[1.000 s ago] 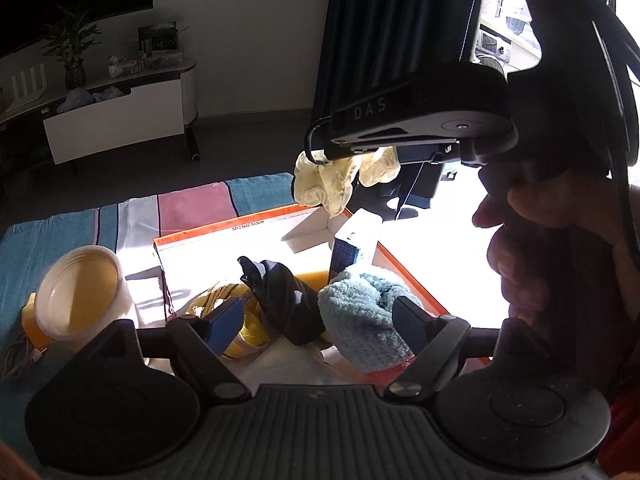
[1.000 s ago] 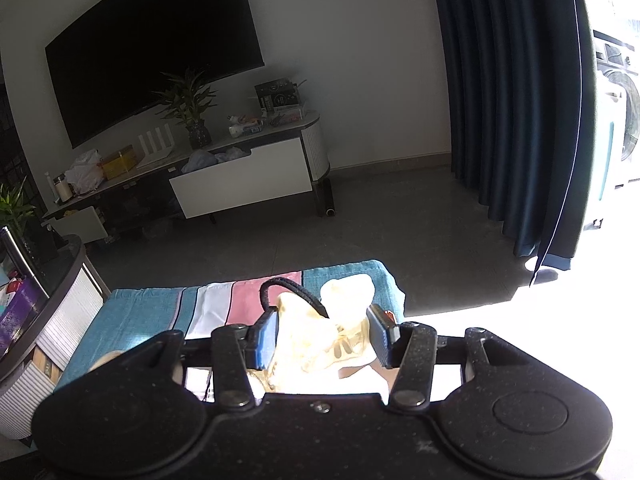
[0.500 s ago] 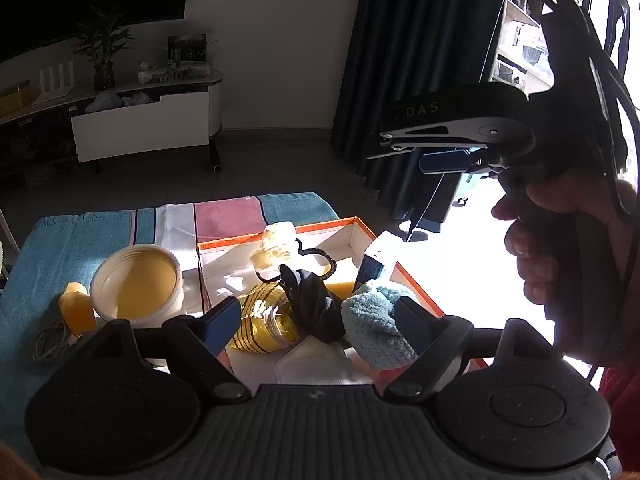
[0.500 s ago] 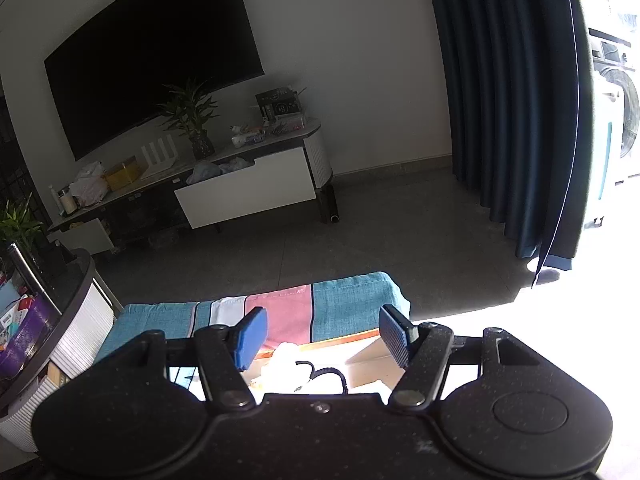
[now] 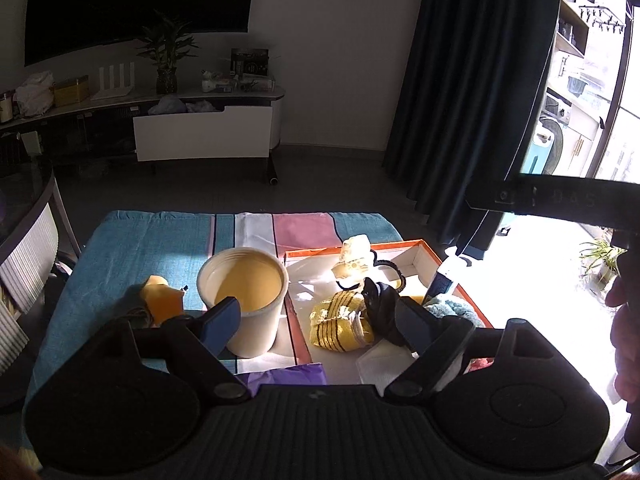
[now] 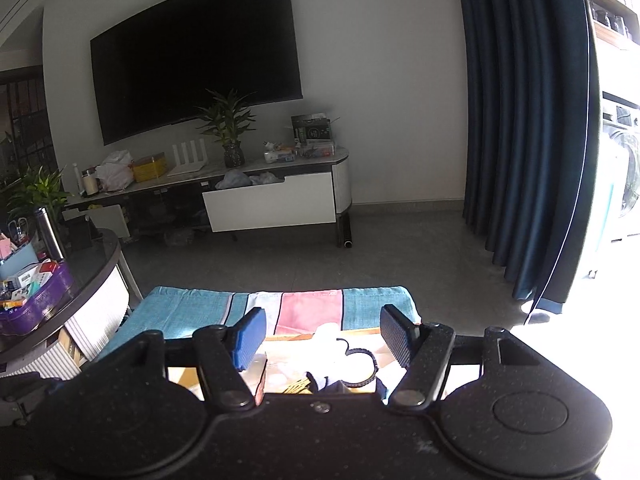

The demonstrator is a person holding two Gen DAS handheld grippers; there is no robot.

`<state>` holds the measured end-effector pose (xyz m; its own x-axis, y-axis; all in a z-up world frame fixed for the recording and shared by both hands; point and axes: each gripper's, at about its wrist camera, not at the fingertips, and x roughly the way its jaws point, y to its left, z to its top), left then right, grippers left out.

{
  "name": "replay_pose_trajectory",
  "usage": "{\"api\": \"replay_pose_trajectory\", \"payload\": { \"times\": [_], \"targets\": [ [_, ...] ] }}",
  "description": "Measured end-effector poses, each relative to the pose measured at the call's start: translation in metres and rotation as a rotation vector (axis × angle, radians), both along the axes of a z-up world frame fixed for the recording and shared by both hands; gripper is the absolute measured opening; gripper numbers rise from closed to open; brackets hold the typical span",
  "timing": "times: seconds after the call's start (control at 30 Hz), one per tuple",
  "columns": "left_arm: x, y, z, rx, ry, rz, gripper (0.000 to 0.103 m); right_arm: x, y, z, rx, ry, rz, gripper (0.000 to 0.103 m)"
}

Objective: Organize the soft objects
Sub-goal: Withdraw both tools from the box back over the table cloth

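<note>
Since 1 second ago the cream plush (image 5: 354,256) has left the right gripper (image 6: 322,336) and now lies in the orange-rimmed tray (image 5: 456,276), centre right. Both tools are spread and empty; the left gripper (image 5: 316,326) hangs above the yellow striped cloth (image 5: 340,322). Next pick: approach low and pinch 1 item only. Beneath lies a striped blanket (image 5: 160,236); a TV (image 6: 196,52) hangs upper left.
</note>
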<state>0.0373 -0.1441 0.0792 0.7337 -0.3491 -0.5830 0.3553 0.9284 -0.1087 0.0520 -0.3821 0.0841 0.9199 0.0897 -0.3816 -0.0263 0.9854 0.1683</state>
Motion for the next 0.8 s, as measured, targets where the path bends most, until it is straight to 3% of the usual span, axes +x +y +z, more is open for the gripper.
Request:
{"api": "replay_pose_trajectory", "payload": {
  "times": [0.37, 0.8],
  "targets": [
    [-0.001, 0.062, 0.005, 0.029, 0.004, 0.149, 0.087, -0.005, 0.066, -0.013, -0.01, 0.046, 0.103, 0.077],
    [0.002, 0.119, -0.004, 0.016, 0.032, 0.257, 0.087, 0.001, 0.13, -0.027, -0.035, 0.096, 0.209, 0.077]
  ]
}}
